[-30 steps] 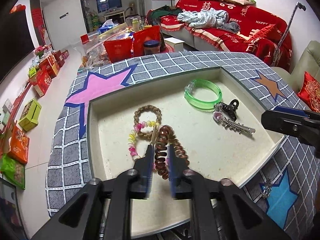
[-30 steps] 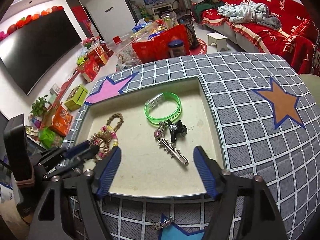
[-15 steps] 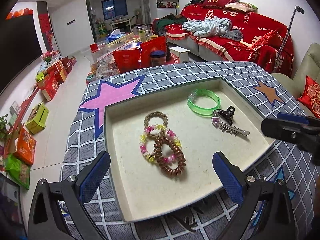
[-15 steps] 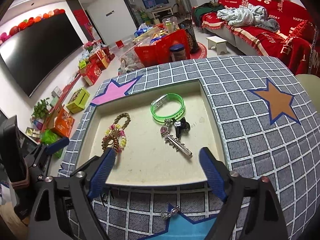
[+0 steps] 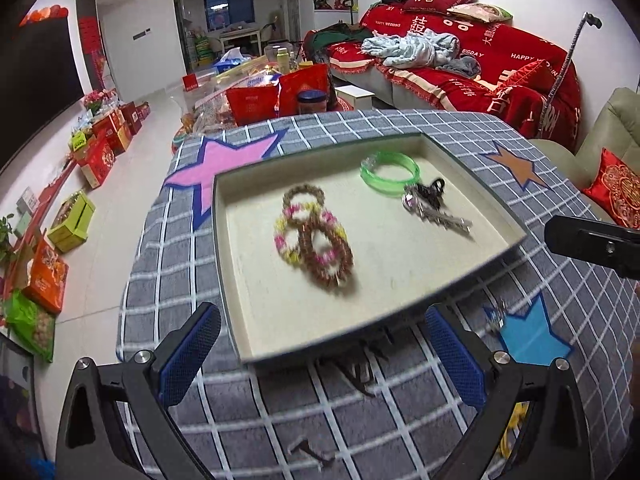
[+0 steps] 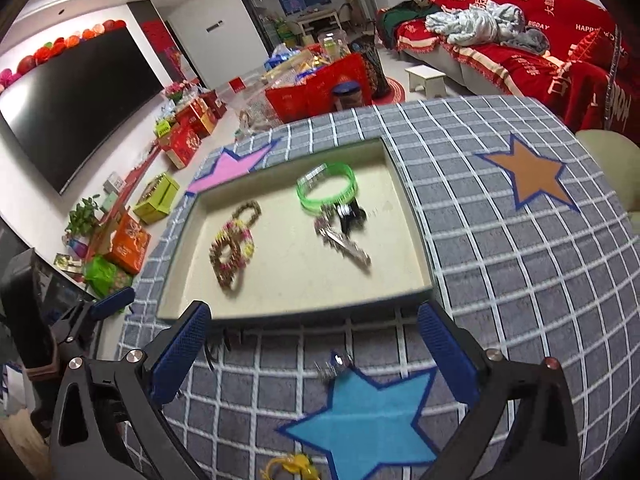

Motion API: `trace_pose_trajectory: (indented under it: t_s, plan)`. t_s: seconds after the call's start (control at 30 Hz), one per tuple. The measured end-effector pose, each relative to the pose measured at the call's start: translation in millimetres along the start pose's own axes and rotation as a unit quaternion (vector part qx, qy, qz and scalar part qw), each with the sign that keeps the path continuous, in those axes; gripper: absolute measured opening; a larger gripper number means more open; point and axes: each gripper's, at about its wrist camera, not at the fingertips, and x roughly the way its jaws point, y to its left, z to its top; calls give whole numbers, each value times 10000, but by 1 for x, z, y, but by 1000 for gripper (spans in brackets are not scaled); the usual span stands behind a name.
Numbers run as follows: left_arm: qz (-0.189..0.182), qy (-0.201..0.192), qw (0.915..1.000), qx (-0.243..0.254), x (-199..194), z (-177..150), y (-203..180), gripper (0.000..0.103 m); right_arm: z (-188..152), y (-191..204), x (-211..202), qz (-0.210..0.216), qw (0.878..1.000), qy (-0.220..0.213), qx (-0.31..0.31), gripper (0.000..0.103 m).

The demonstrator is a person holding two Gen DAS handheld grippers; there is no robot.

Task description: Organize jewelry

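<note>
Your left gripper (image 5: 320, 354) hovers over the tray's (image 5: 400, 312) near rim, jaws spread wide, holding nothing. Your right gripper (image 6: 312, 354) hangs beside it over the checked cloth (image 6: 500, 240), jaws likewise apart. Brown coil hair tie (image 5: 326, 260) lies in the tray, overlapping the beaded bracelet (image 5: 288, 232).

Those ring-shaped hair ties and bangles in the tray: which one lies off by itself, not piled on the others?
The green bangle, at the tray's far side. The brown, pink-yellow and beige coil ties overlap in one pile.
</note>
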Motion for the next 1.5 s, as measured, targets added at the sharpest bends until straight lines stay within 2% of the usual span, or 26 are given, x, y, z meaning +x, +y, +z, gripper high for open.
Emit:
trace_pose_trajectory:
  t_s: [0.17, 0.3, 0.53, 0.73, 0.8, 0.97, 1.13, 1.23, 1.27, 1.3, 1.37, 1.43, 1.47, 1.5]
  plan:
    - [-190, 217, 9994, 166, -8, -31, -8, 103, -17, -9, 4, -111, 9997, 195, 54, 103]
    - [-390, 446, 9982, 84, -13, -55, -18, 103, -29, -13, 15, -177, 9990, 417, 62, 103]
    - [-636, 519, 9966, 10, -25, -73, -47, 103, -42, -9, 31, -317, 9971, 666, -163, 99]
    - [-661, 712, 9953, 28, -18, -82, -68, 103, -46, -9, 39, -242, 9967, 755, -173, 87]
    - [-654, 709, 9953, -29, -17, -84, -72, 103, -45, -8, 42, -248, 9963, 797, -209, 75]
    - [-647, 708, 9954, -23, -14, -87, -82, 103, -47, -4, 51, -240, 9949, 921, -333, 56]
    - [-676, 715, 9951, 123, -12, -88, -94, 103, -46, 3, 55, -367, 9936, 909, -566, 51]
    - [-666, 711, 9949, 273, -11, -87, -102, 96, -46, 5, 56, -458, 9926, 902, -674, 37]
    - [-664, 696, 9949, 309, -11, -87, -104, 96, -46, 5, 57, -497, 9922, 901, -698, 27]
    - [-689, 696, 9947, 328, -10, -87, -106, 95, -46, 5, 57, -519, 9920, 897, -715, 27]
    - [-659, 646, 9949, 403, -12, -86, -109, 85, -47, 6, 57, -514, 9920, 887, -736, 26]
    - [-688, 631, 9945, 467, -12, -85, -113, 82, -46, 4, 55, -512, 9921, 879, -735, 26]
    - [-697, 616, 9945, 479, -14, -86, -114, 72, -46, 4, 55, -509, 9922, 875, -726, 26]
    - [-689, 584, 9945, 530, -16, -85, -115, 68, -47, 3, 54, -501, 9924, 871, -712, 26]
